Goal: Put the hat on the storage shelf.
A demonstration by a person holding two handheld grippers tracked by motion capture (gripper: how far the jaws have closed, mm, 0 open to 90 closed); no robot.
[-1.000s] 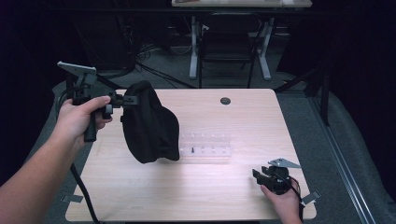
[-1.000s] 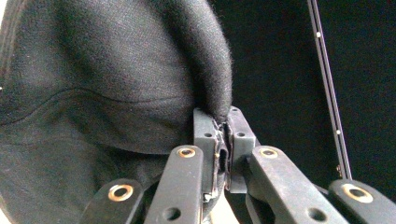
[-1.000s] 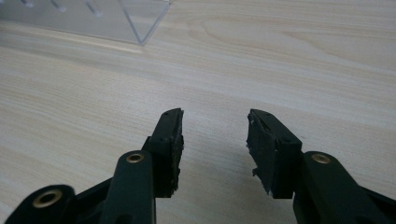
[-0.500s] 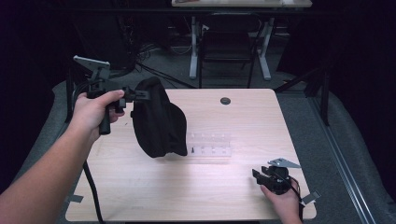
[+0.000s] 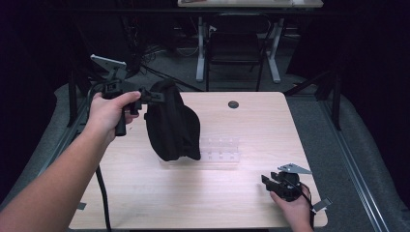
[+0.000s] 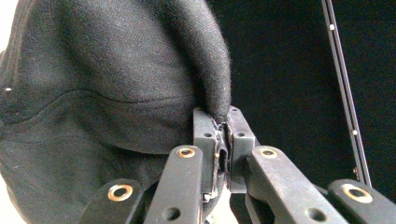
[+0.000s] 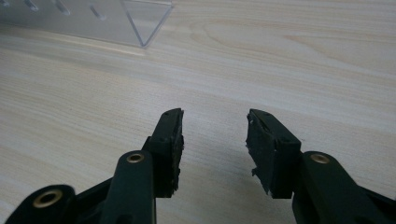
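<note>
**Black cloth bag held up at table's left; right gripper resting near the front-right corner**

We see a light wood table (image 5: 145, 193) from above, w/ rounded corners. The left hand (image 5: 110, 112) holds the left gripper (image 5: 153, 96) raised over the table's far-left edge. Its jaws are pressed together on a fold of a black cloth bag (image 5: 171, 123); in the left gripper view the fabric (image 6: 102, 93) is pinched right between the pads, the rest bulging up and to the left. The bag hangs over the table's left-centre part, its lower end in front of a clear plastic rack (image 5: 222, 150) that lies mid-table; we can't tell if bag and rack touch.

The right gripper (image 5: 271, 181) sits low at the near-right, close to the front edge, held by the right hand (image 5: 292, 208). Its jaws stand apart w/ nothing between them, bare wood beneath; a corner of the clear rack (image 7: 140, 23) shows at far left in the right gripper view.

A small dark round cap (image 5: 233, 104) sits near the far edge. Bare tabletop lies btwn rack and right gripper, and along the right side.
</note>
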